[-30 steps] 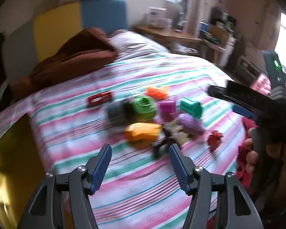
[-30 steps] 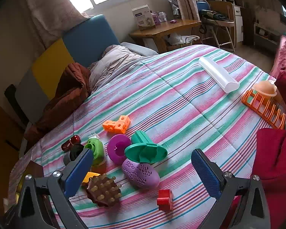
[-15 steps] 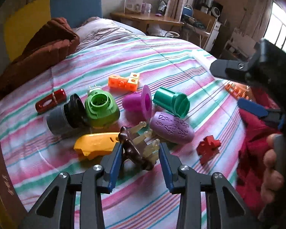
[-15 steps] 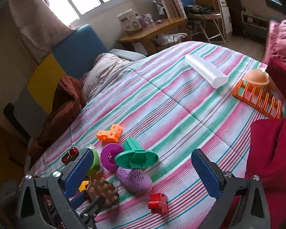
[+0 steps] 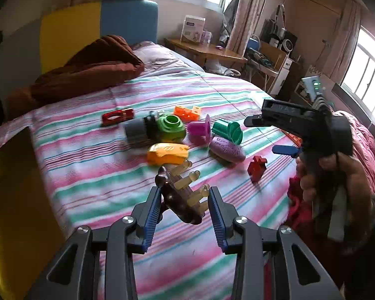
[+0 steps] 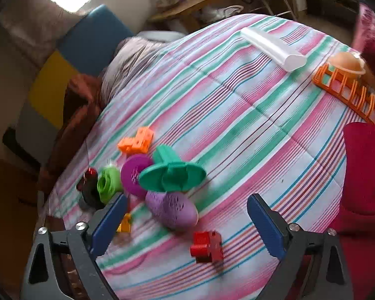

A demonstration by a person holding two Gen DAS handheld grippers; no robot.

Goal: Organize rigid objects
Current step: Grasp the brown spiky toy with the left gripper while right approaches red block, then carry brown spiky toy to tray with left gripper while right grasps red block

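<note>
My left gripper [image 5: 185, 201] is shut on a brown spiky toy [image 5: 178, 196] with tan pegs and holds it above the striped bed [image 5: 92, 170]. On the bed lie an orange-yellow piece [image 5: 167, 153], a purple oval [image 5: 227, 148], a teal funnel [image 5: 228, 131], a magenta cup [image 5: 200, 128], a green piece [image 5: 171, 127], a grey-black cylinder [image 5: 140, 131], a red car [image 5: 117, 117], an orange block [image 5: 187, 112] and a red block [image 5: 256, 166]. My right gripper [image 6: 186, 221] is open and empty, above the purple oval [image 6: 172, 208] and the red block [image 6: 207, 246]; it also shows in the left wrist view [image 5: 270, 135].
A brown blanket [image 5: 87, 67] lies by the blue and yellow headboard [image 5: 100, 25]. A white tube [image 6: 272, 48] and an orange rack [image 6: 350, 93] with a peach dome sit at the bed's far right. Red fabric [image 6: 365, 175] is at the right edge. A yellow-brown panel [image 5: 10, 200] stands left.
My left gripper closed on the brown spiky toy and lifted it off the bed, drawing back. My right gripper tilted and moved lower toward the toys, still open.
</note>
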